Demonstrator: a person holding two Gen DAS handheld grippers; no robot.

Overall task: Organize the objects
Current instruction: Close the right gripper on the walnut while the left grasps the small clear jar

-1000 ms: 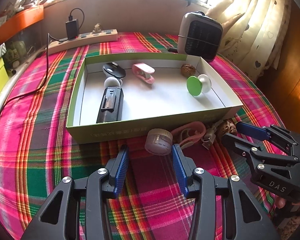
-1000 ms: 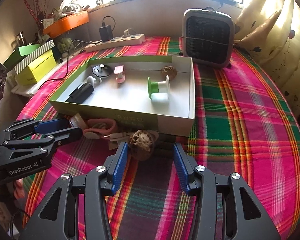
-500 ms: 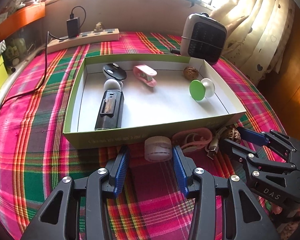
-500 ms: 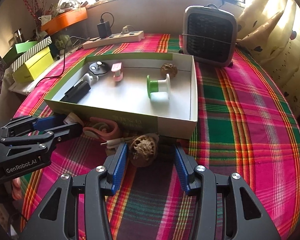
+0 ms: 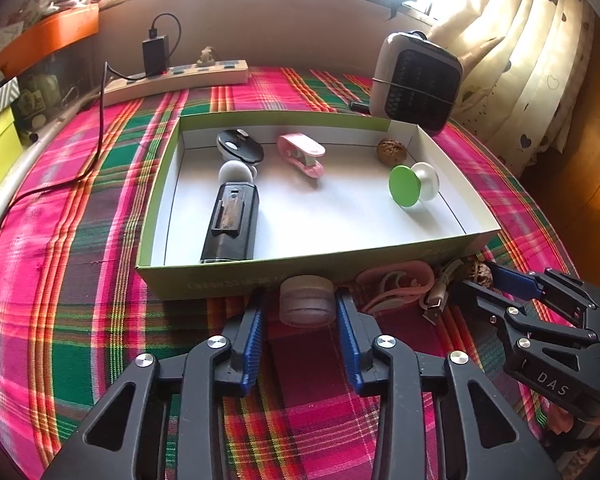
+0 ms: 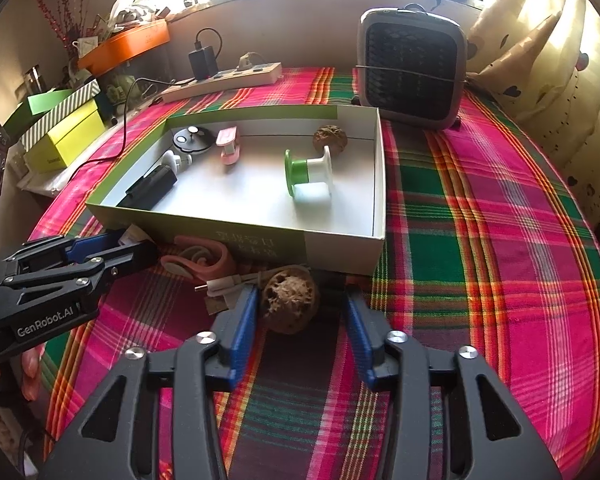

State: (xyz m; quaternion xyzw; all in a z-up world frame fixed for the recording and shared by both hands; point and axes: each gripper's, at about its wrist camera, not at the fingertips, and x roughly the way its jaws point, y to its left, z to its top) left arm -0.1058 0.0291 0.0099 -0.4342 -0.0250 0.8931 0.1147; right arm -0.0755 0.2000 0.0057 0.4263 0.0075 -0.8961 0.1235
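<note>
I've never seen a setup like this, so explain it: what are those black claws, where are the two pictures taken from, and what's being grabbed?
No robot: a person holds a two-finger clamp in each hand, with a camera looking along the fingers. In the left view, the left gripper has just been closing around a small translucent round jar, its pads at the jar's sides. In the right view, the right gripper has just been closing around a rough brown walnut, with a gap remaining on its right side. Both lie on a plaid tablecloth before a shallow green-and-white cardboard box holding small items.
</note>
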